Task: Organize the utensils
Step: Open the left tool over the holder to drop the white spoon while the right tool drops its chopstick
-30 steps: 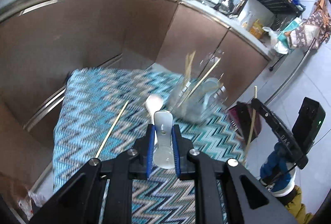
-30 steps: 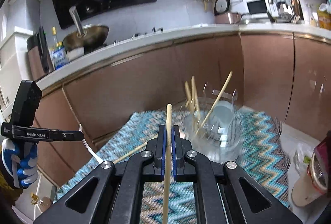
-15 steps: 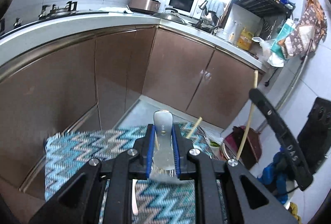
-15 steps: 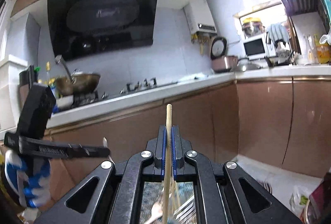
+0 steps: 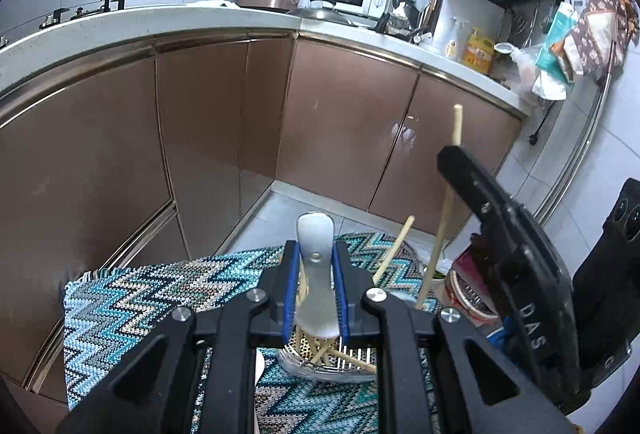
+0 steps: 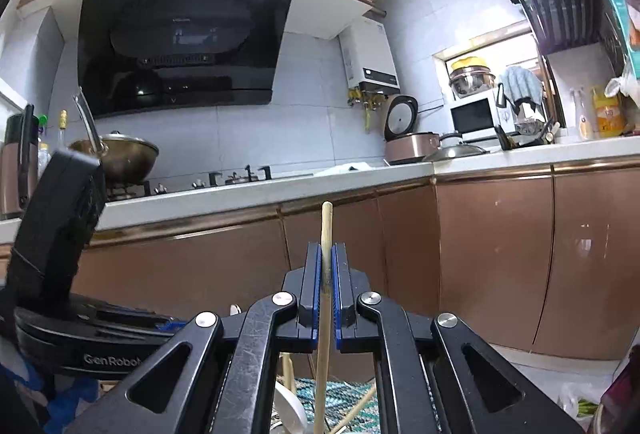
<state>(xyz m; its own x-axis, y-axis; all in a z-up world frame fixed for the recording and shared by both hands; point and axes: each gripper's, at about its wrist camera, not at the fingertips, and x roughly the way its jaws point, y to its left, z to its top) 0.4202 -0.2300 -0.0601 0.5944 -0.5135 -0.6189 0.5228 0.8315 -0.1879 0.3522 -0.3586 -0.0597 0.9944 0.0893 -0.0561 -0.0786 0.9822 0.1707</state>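
- Left gripper (image 5: pixel 316 288): jaws clamped on metal spoon handle (image 5: pixel 315 254), flat end poking up past the blue pads (image 5: pixel 291 288); bowl end hidden below.
- Spoon: stiff, smooth, likely slick against rubber; light enough for a pinch at the handle's wide flat. Grip sits near the handle end, so the bowl end probably swings if tilted fast.
- Right gripper (image 6: pixel 327 288): jaws pressed together on wooden chopstick (image 6: pixel 326 230), held upright, top end above the pads (image 6: pixel 317 288), long tail hanging below.
- Chopstick: very light, rigid, thin; round shaft may roll or pivot in a two-pad pinch. Hold looks high on the shaft, so the lower tip likely wanders when aimed.
- Utensil holder (image 5: pixel 320 366): just below left gripper, near, on zigzag cloth (image 5: pixel 132 298); several chopsticks (image 5: pixel 394 248) leaning out of it already.
- Holder wall looks clear and thin; appears tippable if a lowered utensil catches the leaning sticks.
- Kitchen cabinets (image 5: pixel 208 129) far behind.
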